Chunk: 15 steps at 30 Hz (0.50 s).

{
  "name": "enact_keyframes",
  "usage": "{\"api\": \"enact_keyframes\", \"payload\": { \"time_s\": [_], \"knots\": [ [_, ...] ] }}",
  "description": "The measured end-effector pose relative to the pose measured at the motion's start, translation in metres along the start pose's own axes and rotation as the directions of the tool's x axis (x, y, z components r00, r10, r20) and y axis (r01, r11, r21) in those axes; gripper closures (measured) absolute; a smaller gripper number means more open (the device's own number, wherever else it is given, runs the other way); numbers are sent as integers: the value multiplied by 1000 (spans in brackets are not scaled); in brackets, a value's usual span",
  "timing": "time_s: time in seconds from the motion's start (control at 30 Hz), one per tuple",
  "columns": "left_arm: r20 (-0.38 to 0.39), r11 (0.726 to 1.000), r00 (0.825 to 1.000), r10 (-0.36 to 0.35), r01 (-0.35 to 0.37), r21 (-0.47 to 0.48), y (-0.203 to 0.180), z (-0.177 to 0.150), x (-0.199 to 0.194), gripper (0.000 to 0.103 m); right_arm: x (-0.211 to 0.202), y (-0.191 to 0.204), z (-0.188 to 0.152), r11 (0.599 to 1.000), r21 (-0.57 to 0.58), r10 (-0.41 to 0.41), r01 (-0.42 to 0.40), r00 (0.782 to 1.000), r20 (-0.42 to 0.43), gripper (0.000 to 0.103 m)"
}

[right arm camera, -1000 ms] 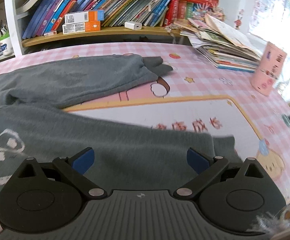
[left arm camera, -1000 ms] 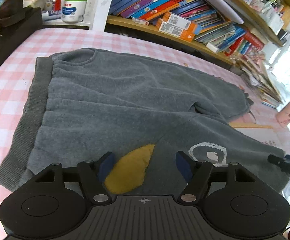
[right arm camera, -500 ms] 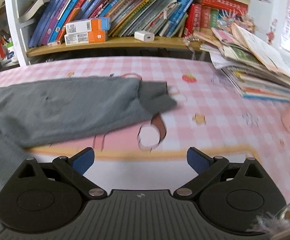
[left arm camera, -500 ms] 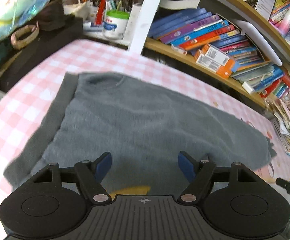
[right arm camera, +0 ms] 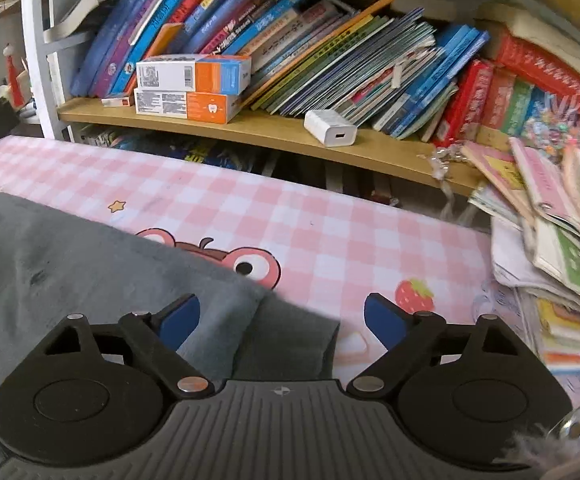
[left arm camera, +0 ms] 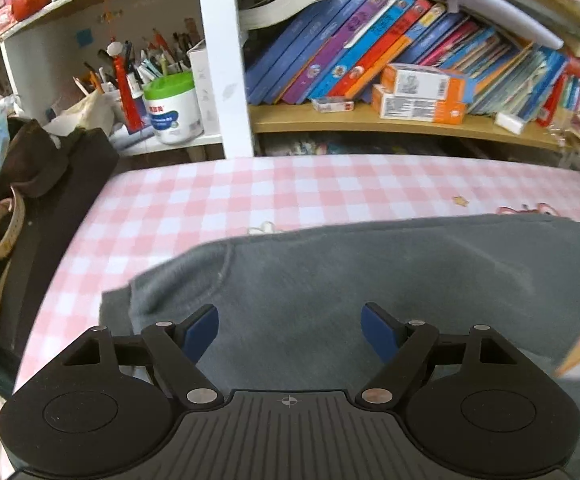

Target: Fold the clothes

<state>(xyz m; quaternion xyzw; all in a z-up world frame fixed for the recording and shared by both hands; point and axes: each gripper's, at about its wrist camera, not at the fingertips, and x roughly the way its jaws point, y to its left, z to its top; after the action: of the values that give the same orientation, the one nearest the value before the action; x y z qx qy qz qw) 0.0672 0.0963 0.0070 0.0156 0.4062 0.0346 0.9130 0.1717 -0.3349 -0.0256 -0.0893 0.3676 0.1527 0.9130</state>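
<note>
Gaping left gripper [left arm camera: 289, 330] fingers, grey sweater [left arm camera: 370, 280] beneath

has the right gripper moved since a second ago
Yes. The right gripper has advanced toward the wooden bookshelf, which now looms larger; it now hovers open over the cuff of the grey fleece sweatshirt's sleeve, past the white mat panel.

Grey fleece sweater [left arm camera: 390, 280] spread flat on pink checked cloth; sleeve cuff [right arm camera: 290, 336] at end.
</note>
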Motion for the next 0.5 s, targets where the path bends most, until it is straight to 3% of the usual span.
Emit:
{"api": "enact_keyframes", "payload": {
  "time_s": [0.5],
  "knots": [
    [-55, 980, 988, 146, -137, 146, 19, 30, 59, 22, 38, 3, 10, 994, -81, 61, -67, 996, -65, 15]
  ]
}}
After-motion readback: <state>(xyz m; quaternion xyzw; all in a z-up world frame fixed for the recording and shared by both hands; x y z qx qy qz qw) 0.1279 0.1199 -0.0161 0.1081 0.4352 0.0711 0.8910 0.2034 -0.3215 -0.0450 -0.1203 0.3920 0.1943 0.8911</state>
